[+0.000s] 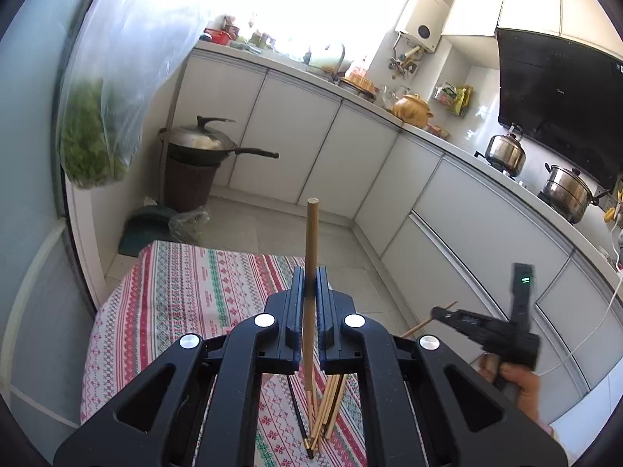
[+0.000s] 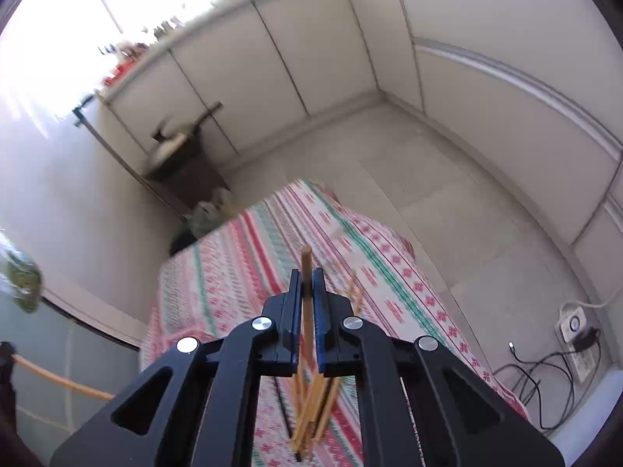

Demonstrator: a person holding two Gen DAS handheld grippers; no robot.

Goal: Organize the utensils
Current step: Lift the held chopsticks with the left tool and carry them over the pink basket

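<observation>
Left gripper [image 1: 310,284], centre frame, jaws pinched tight on one wooden chopstick [image 1: 311,241]. Right gripper [image 2: 307,284], likewise closed on another chopstick [image 2: 306,268]. Loose chopstick pile [image 1: 325,408] lies on the striped tablecloth [image 1: 175,292] below. Mid-gathering, apparently; next, lay both aligned together.

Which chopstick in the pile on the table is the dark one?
The black chopstick, thin and dark with a gold tip, lies at the left edge of the pile on the striped tablecloth. The other chopsticks beside it are light bamboo.
</observation>
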